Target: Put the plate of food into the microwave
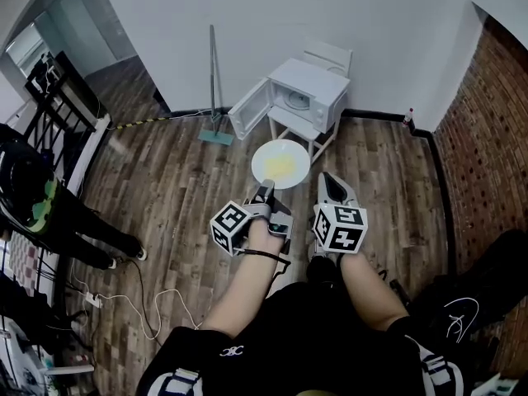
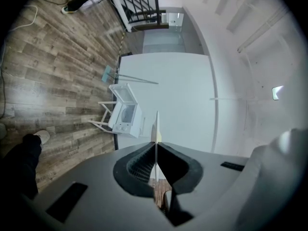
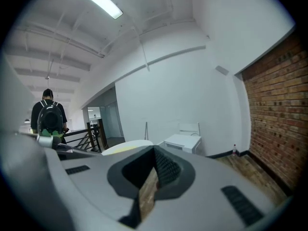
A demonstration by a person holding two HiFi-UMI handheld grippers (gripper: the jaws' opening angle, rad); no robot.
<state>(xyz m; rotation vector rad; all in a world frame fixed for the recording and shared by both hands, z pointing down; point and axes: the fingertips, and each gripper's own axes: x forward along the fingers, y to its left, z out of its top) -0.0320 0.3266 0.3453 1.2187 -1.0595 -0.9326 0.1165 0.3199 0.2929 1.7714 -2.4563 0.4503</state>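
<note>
A white plate (image 1: 280, 163) with yellow food on it hangs above the wooden floor in the head view. My left gripper (image 1: 265, 191) is shut on its near left rim. In the left gripper view the plate (image 2: 157, 127) shows edge-on, pinched between the black pads (image 2: 139, 166). My right gripper (image 1: 325, 180) is shut and holds nothing, just right of the plate; its view shows the plate (image 3: 126, 146) to its left. The white microwave (image 1: 308, 94) stands ahead on a small white stand (image 1: 297, 130), with its door (image 1: 247, 110) swung open to the left.
A long-handled mop (image 1: 214, 89) leans on the white wall left of the microwave. A white chair (image 1: 330, 56) stands behind it. A small bottle (image 1: 407, 119) sits by the brick wall (image 1: 487, 130). A person in dark clothes (image 1: 33, 196) and a black railing (image 1: 58, 106) are at the left.
</note>
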